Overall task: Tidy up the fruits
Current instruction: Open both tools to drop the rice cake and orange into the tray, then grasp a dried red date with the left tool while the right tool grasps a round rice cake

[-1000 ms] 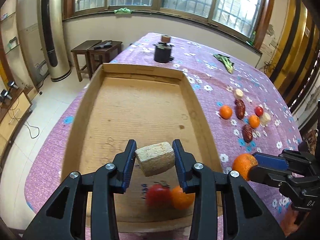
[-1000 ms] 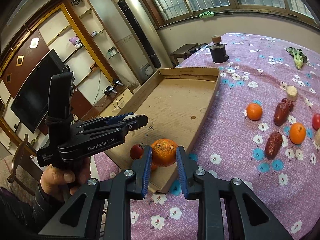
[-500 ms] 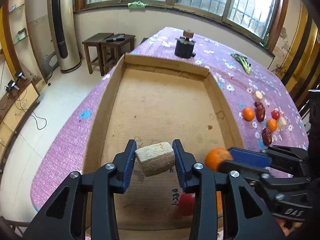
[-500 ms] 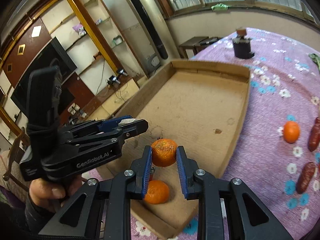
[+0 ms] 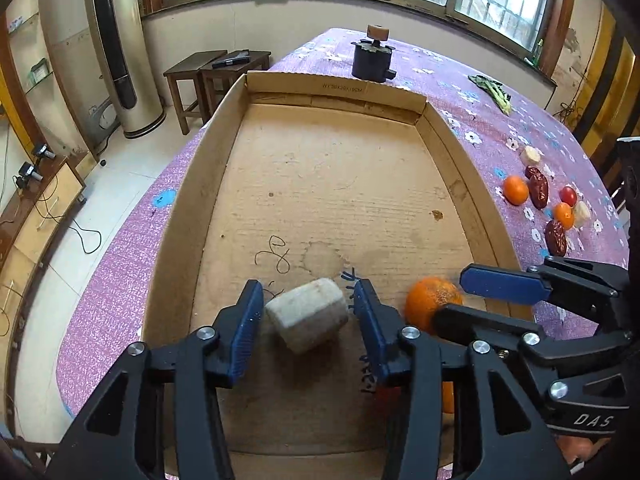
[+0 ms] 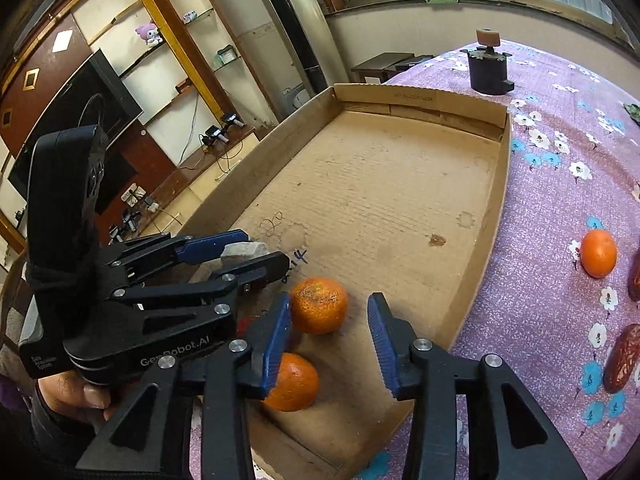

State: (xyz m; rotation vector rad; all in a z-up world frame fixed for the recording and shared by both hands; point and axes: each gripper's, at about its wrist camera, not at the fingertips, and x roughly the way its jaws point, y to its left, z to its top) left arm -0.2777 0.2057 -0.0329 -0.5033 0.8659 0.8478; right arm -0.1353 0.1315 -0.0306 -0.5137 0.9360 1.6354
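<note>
Both grippers are releasing over the near end of the cardboard tray (image 5: pixel 192 208). Left gripper (image 5: pixel 308 316): jaws opening; half a second ago they clamped the pale block (image 5: pixel 306 318), now there's a gap on both sides and the block sits tilted between the pads, on or just above the tray floor, I can't tell which. Right gripper (image 6: pixel 328 334): jaws also opening; the orange (image 6: pixel 319 311) it was pinching half a second ago now lies on the cardboard just beside the left pad, well clear of the right one. In the left wrist view that orange (image 5: pixel 434 306) sits at 3 o'clock of the block, near the tray's right wall. A second orange (image 6: pixel 292 382) lies at 6 o'clock of it, partly hidden by the gripper finger; something red shows beside it, too hidden to name. My read: two more pieces delivered, drop step basically done. Still on the cloth at 3 o'clock of the tray: another orange (image 5: pixel 516 190), dates (image 5: pixel 539 192), a small red fruit (image 5: pixel 568 196), pale chunks. Next job is likely lifting both tools clear without nudging the fruit, then going for that cluster.
</note>
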